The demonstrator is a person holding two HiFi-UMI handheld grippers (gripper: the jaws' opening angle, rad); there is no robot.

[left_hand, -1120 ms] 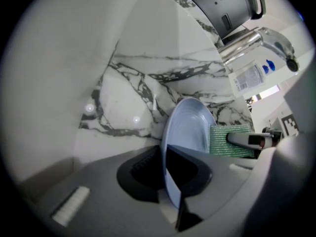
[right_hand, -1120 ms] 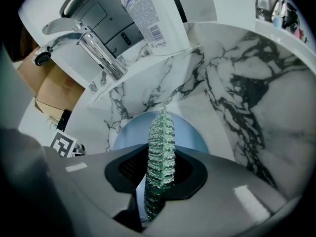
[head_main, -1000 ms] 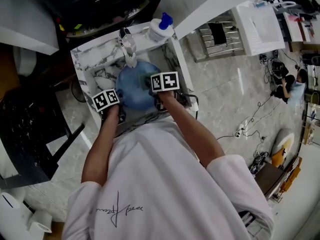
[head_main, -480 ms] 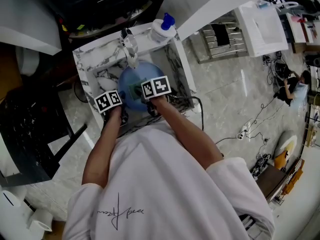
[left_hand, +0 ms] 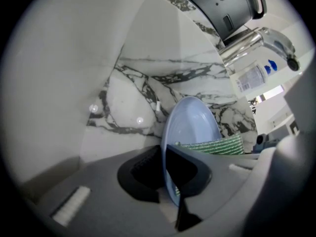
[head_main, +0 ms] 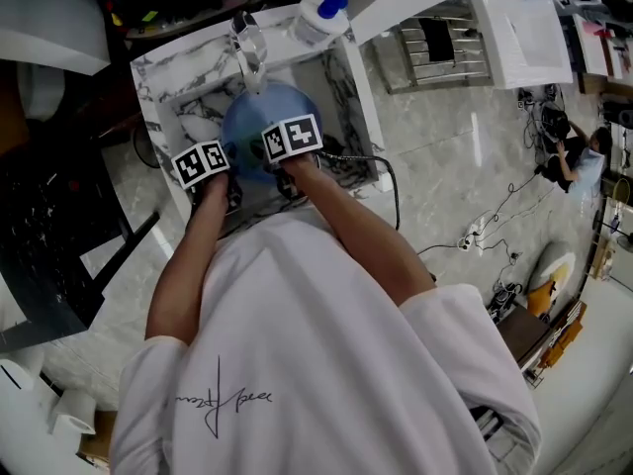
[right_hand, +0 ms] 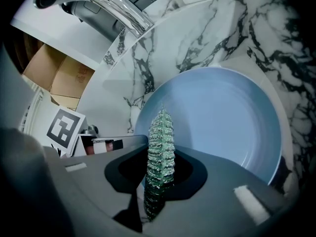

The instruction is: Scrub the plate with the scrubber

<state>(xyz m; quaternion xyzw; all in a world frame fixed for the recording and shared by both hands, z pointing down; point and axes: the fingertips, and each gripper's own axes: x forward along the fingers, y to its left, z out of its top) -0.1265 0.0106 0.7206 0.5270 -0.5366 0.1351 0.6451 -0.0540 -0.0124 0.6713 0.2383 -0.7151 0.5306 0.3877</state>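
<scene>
A light blue plate (head_main: 249, 117) stands tilted in the marble sink (head_main: 178, 107) under the faucet (head_main: 249, 40). In the left gripper view the plate (left_hand: 190, 125) is seen edge-on, and my left gripper (left_hand: 167, 174) is shut on its near rim. My right gripper (right_hand: 158, 181) is shut on a green ribbed scrubber (right_hand: 160, 149), which stands upright against the plate's face (right_hand: 224, 120). In the left gripper view the scrubber (left_hand: 215, 145) shows behind the plate. From the head view both marker cubes sit side by side over the plate's near edge, left (head_main: 201, 163) and right (head_main: 292, 138).
A soap bottle with a blue cap (head_main: 318, 16) stands on the sink's back ledge. Marble walls close in the basin on all sides. A black cable (head_main: 381, 181) trails off the right side. To the right, a tiled floor with a metal rack (head_main: 445, 62).
My right gripper has slid the scrubber leftward across the plate, closer to the left gripper. The left gripper keeps its hold on the rim. The head camera has shifted.
</scene>
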